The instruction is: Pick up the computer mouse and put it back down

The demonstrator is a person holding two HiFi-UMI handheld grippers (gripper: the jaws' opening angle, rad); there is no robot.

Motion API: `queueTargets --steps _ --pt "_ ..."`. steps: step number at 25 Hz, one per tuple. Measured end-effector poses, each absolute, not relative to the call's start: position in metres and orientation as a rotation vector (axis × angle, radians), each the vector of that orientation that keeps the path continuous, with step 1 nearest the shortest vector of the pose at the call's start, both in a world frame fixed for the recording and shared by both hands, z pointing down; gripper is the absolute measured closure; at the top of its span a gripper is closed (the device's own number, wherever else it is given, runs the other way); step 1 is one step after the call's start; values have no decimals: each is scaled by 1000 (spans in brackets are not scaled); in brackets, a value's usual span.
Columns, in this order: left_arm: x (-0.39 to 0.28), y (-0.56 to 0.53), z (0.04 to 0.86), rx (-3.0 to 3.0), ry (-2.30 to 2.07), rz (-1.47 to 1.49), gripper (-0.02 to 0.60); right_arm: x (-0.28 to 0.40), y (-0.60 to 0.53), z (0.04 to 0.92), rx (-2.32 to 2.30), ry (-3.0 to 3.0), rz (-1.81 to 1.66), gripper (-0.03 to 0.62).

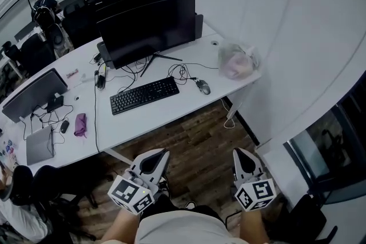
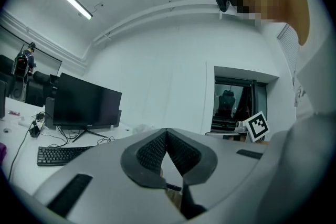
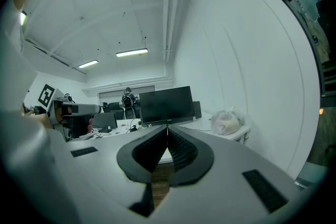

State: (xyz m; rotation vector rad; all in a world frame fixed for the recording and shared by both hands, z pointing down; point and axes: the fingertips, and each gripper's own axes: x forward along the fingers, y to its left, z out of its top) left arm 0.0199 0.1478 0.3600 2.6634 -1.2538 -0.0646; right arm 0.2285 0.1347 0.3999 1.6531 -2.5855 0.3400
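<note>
A long white worktop (image 1: 131,120) carries a wide dark monitor (image 1: 151,28), a black keyboard (image 1: 144,95) in front of it, and a filled plastic bag (image 1: 237,60) at its right end. Both grippers hang over the wood floor (image 1: 189,137), well apart from the worktop's near edge, the left gripper (image 1: 160,156) with its fingers pressed together on nothing and the right gripper (image 1: 240,156) likewise. The small computer mouse (image 1: 203,87) lies on the worktop just right of the keyboard, between it and the bag.
</note>
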Motion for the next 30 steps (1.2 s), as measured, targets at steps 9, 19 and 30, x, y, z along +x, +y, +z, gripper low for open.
queueTargets --steps 9,19,30 --pt "-1 63 369 2690 -1188 -88 577 208 56 396 1710 -2528 283 574" --pt "-61 -40 366 2702 -1160 -100 577 148 -40 393 1702 -2478 261 574" --pt "-111 -107 381 2679 -1149 -87 577 94 -104 405 1668 -2454 264 574"
